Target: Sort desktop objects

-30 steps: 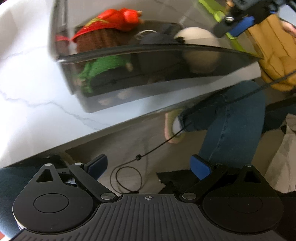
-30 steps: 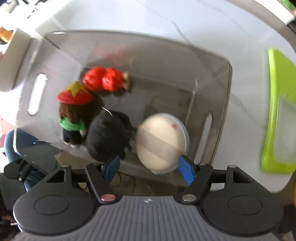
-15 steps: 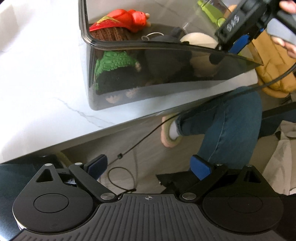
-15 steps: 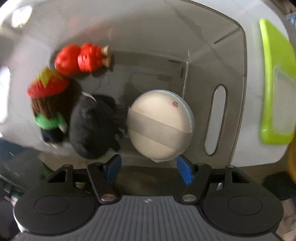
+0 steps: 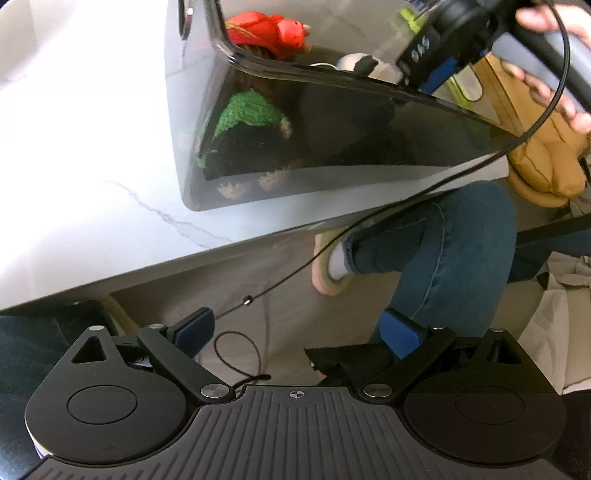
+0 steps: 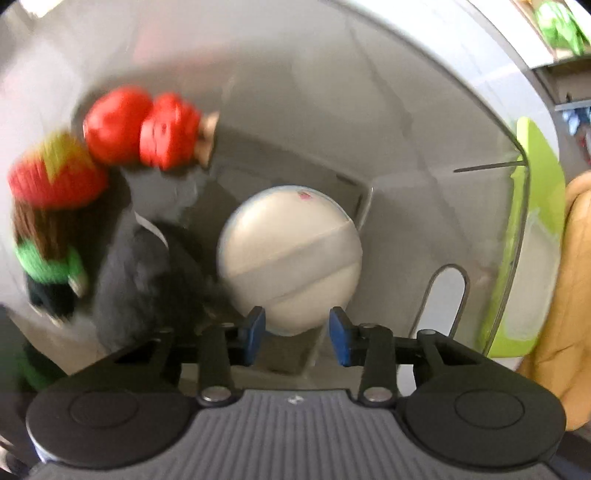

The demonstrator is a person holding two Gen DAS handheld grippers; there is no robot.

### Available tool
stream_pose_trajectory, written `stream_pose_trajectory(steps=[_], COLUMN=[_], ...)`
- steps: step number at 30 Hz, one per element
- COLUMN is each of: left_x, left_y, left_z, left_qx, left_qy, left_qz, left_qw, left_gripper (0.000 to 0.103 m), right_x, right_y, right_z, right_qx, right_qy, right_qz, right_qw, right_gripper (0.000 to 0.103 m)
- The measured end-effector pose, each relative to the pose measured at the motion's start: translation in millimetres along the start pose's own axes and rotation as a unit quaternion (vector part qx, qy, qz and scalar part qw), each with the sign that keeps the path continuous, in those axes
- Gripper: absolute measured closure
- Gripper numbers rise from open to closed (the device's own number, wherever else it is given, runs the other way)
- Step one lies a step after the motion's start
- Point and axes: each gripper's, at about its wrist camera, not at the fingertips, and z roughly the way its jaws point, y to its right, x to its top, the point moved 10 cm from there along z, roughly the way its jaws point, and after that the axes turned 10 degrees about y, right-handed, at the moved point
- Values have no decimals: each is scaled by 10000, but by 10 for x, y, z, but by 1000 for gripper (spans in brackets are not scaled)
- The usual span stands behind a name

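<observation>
A smoky clear plastic bin [image 6: 406, 110] [image 5: 332, 158] on the table holds a knitted doll [image 6: 48, 221] [image 5: 251, 114] with a red hat and green top, a red toy [image 6: 147, 133] [image 5: 273, 29], a black plush thing [image 6: 147, 280] and a round cream case [image 6: 291, 251] [image 5: 354, 61]. My right gripper [image 6: 296, 330] reaches down inside the bin. Its jaws are closing, with the case's near edge between the pads and small gaps still showing. My left gripper [image 5: 299, 332] hangs open and empty over the floor, off the table's edge.
The bin stands near the edge of a white marble table [image 5: 74, 147]. A lime-green tray [image 6: 532, 221] lies just beyond the bin's slotted end. A person's leg in jeans [image 5: 443, 258], a tan cushion [image 5: 546, 162] and a black cable [image 5: 332, 240] are below.
My right gripper has sunk into the bin toward the cream case and its jaws have narrowed around the case's near edge. The left gripper stays open and has barely moved.
</observation>
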Motion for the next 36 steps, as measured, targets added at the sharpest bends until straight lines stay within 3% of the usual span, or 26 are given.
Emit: stream_pose_trajectory(steps=[3, 5, 8, 10, 16, 18, 19, 20, 21, 23, 24, 25, 27, 28, 30, 32, 34, 36], left_x=[-16, -22, -16, -20, -50, -53, -53, -49, -45, -39, -41, -45, -52, -53, -50, -47, -46, -45], left_y=[27, 34, 52, 64, 21, -9, -23, -31, -37, -30, -19, -7, 6, 12, 26, 41, 48, 41], left_z=[20, 41, 55, 55, 46, 57, 63, 66, 68, 69, 73, 80, 95, 103, 108, 95, 71, 48], left_qx=[16, 34, 45, 62, 141, 182, 198, 206, 207, 179, 164, 159, 170, 174, 179, 184, 195, 207], left_qy=[-57, -93, -121, -141, -203, -237, -251, -258, -261, -252, -259, -275, -310, -324, -328, -307, -280, -260], left_qz=[77, 97, 105, 121, 118, 70, 46, 28, 15, 20, 32, 49, 95, 111, 114, 134, 161, 167], left_qw=[10000, 9999, 9999, 9998, 9996, 9995, 9995, 9995, 9994, 9995, 9995, 9995, 9993, 9993, 9992, 9993, 9993, 9993], left_gripper=[4, 4, 4, 4, 4, 4, 4, 4, 4, 4, 4, 4, 4, 4, 4, 4, 4, 4], right_x=[57, 87, 120, 118, 53, 72, 83, 100, 113, 141, 135, 109, 46, 17, -40, -102, -163, -215], right_y=[118, 193, 133, 70, 63, 62, 74, 99, 129, 169, 138, 70, -88, -151, -262, -368, -452, -513], right_z=[-107, -185, -289, -312, 3, 48, 26, -1, -23, -102, -143, -174, -255, -293, -318, -272, -213, -244], right_qx=[30, 153, 1072, 1511, 1704, 1688, 1568, 1349, 1046, 699, 948, 1393, 2385, 2655, 2561, 2200, 2034, 2165], right_qy=[272, 441, 590, 561, 44, 22, 112, 275, 432, 732, 731, 609, 294, 195, 206, 241, 237, 235], right_qz=[232, 461, 855, 1104, 2090, 2018, 1922, 1773, 1560, 1204, 1189, 1232, 1339, 1287, 789, 233, 13, -30], right_qw=[9994, 9978, 9888, 9807, 9629, 9648, 9687, 9745, 9813, 9876, 9857, 9807, 9614, 9553, 9632, 9749, 9788, 9760], right_gripper=[38, 36, 33, 33, 34, 31, 36, 55, 65, 58, 40, 32, 26, 26, 23, 23, 31, 45])
